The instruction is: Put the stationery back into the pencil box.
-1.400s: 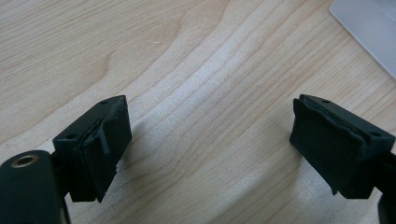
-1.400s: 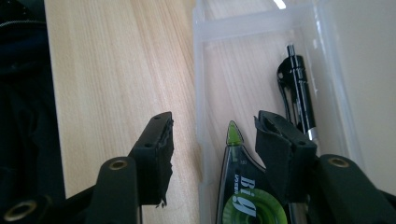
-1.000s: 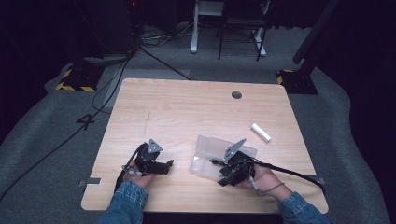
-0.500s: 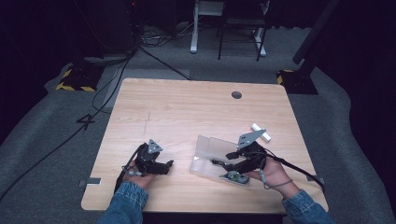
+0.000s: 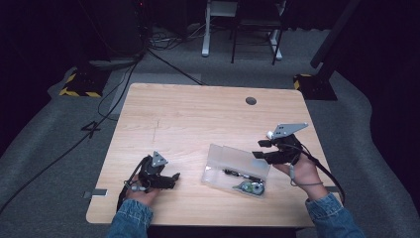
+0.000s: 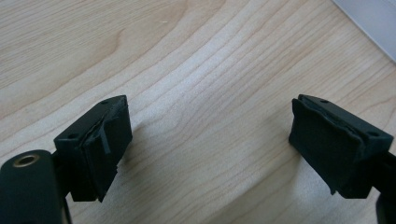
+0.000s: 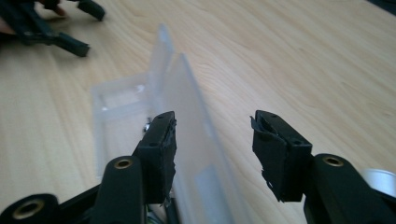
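While the left gripper [image 5: 174, 176] rests low on the near left part of the wooden table [image 5: 198, 116], the work centres on a clear plastic case [image 5: 236, 169] lying near the front edge, right of the middle. The case is a shallow, see-through box with its lid [image 7: 194, 135] raised; in the right gripper view the lid stands up as a thin frosted pane, tilted, with the open tray behind it to the left. Inside, in the high view, lie a dark pen-like item [image 5: 238, 174] and a small green and white roll-shaped thing [image 5: 251, 187] near the case's near right corner; what it is exactly is too small to tell.

The right gripper [image 5: 258, 148] hangs above the table just right of the case, its jaws half apart and nothing pressed between them. In its own view the lid's edge rises in the gap beside one pad [image 7: 161, 144], which it may touch; the pictures do not settle that.

The left gripper's jaws stand wide over bare wood [image 6: 205, 84], holding nothing. It lies well apart from the case. A small round hole [image 5: 251, 100] sits in the far part of the tabletop. Cables [image 5: 163, 59] run across the grey floor beyond.
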Motion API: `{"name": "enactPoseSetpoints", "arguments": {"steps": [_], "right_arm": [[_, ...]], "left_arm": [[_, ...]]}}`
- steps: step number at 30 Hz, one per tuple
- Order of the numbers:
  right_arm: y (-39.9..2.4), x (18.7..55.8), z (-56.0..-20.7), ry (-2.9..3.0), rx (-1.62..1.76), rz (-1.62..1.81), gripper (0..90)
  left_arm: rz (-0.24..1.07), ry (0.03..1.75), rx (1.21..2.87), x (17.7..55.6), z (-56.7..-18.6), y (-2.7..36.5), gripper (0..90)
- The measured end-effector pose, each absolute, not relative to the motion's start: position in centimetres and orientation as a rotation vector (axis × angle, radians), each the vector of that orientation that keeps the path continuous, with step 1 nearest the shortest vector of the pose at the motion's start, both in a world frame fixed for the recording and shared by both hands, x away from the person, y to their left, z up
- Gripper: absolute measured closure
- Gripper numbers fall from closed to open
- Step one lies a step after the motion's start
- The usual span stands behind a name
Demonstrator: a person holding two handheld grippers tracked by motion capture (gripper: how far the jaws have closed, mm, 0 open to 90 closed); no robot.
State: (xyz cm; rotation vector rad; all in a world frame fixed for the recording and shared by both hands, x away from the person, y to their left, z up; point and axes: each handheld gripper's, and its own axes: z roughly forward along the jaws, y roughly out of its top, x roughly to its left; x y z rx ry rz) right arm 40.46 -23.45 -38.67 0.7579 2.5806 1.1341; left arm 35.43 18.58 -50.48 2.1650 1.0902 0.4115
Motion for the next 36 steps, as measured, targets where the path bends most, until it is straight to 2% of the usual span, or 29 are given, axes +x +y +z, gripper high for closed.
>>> {"name": "enactPoseSetpoints", "arguments": {"steps": [8,19,29,36], "right_arm": [[-26.5,42.4,-38.8,2.451,0.967,1.122,50.1],[-30.1,45.4,-42.0,2.357,1.189,0.969,51.7],[-31.4,47.2,-44.4,2.345,1.268,0.856,52.8],[-30.8,47.9,-46.2,2.383,1.250,0.727,55.6]], "left_arm": [[0.412,1.086,2.171,35.0,-50.5,19.2,13.0],[0.412,1.084,2.169,34.9,-50.5,19.4,13.0],[0.412,1.085,2.168,34.9,-50.5,19.4,13.0],[0.413,1.084,2.169,34.9,-50.5,19.4,13.0]]}}
